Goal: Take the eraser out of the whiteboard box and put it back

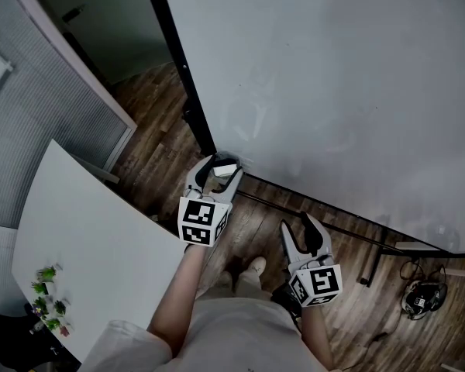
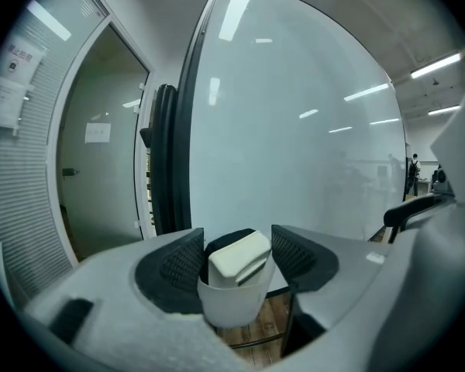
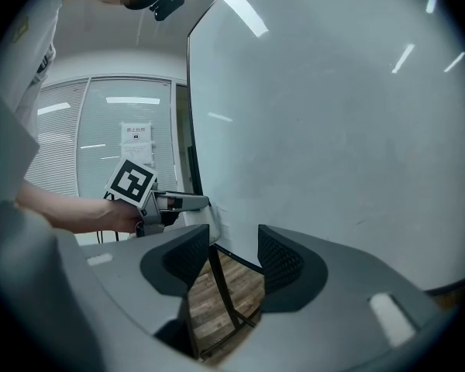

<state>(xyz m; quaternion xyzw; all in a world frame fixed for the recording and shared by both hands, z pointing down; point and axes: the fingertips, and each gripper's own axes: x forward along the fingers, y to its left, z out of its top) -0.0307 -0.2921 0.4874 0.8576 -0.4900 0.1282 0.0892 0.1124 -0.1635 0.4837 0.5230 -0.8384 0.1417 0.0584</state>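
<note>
So the eraser stands on end in the little white box at the whiteboard's bottom corner. It's dead centre between the left gripper's fingers, which are spread either side of it, with no squeeze that I can see. The right gripper hangs well apart, fingers spread and empty. The eraser's an off-white block with a dark underside, its top poking out, slightly tilted.

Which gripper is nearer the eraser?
Left. The left gripper has the eraser between its jaws, in the whiteboard box; the right gripper hangs off to the right, empty, apart from it.
</note>
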